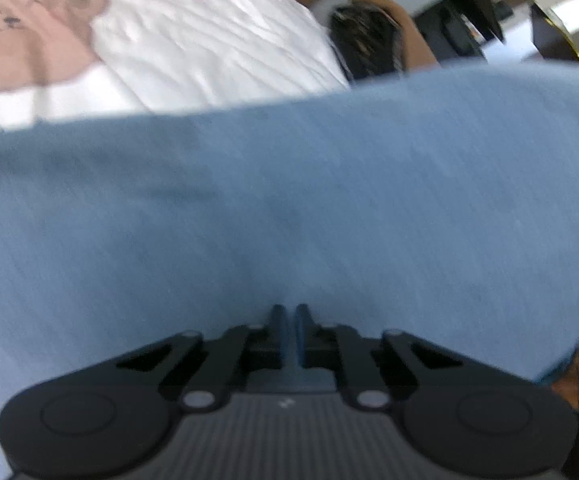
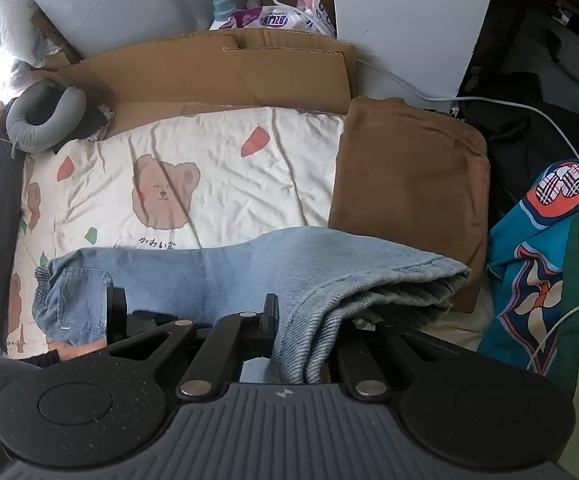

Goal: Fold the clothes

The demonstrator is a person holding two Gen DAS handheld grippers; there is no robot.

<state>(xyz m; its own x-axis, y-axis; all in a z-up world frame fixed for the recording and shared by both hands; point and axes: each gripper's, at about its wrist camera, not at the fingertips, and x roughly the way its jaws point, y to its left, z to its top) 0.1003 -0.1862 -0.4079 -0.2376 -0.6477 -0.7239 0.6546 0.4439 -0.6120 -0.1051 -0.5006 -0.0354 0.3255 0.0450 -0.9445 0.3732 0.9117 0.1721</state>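
Left wrist view first: the left gripper (image 1: 288, 312) is seen pinched tight on the jeans (image 1: 289, 200), a sliver of blue cloth trapped between the closed jaws. The denim is stretched across nearly the whole view, blurred, so a taut edge is probably being kept for the fold. Beyond it, the bear-print bedsheet (image 1: 193, 52) is glimpsed toward its far edge.

Over to the right wrist view: the right gripper (image 2: 297, 320) is clamped on a bunched fold of denim, one finger hidden under the cloth. The jeans (image 2: 229, 268) are draped along the near edge of the bedsheet (image 2: 229, 160), waistband and back pocket (image 2: 79, 300) toward the left, the doubled end lifted toward the right. A folded brown garment (image 2: 409, 188) is parked at the sheet's right edge, likely finished. Both ends are held, it seems, so one half can be carried over the other.
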